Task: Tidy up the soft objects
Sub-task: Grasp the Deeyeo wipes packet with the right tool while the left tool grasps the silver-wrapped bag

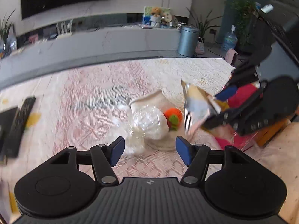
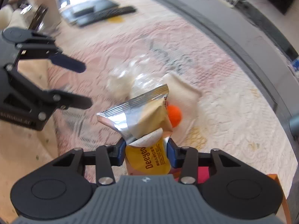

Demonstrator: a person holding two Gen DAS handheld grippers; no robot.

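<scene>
My right gripper is shut on a yellow and silver snack packet, held above the patterned cloth; the same snack packet shows at the right of the left wrist view, pinched by the right gripper. On the cloth lie a clear crinkled plastic bag, a white sock and an orange knitted ball with a green leaf. My left gripper hangs open just short of the bag, with nothing between its blue pads. In the right wrist view the left gripper is at the left, fingers spread.
Two black remote controls lie at the cloth's left edge, beside yellow scraps. A pink and orange box sits under the right gripper. Beyond the table's grey edge stand a metal bin, plants and a water bottle.
</scene>
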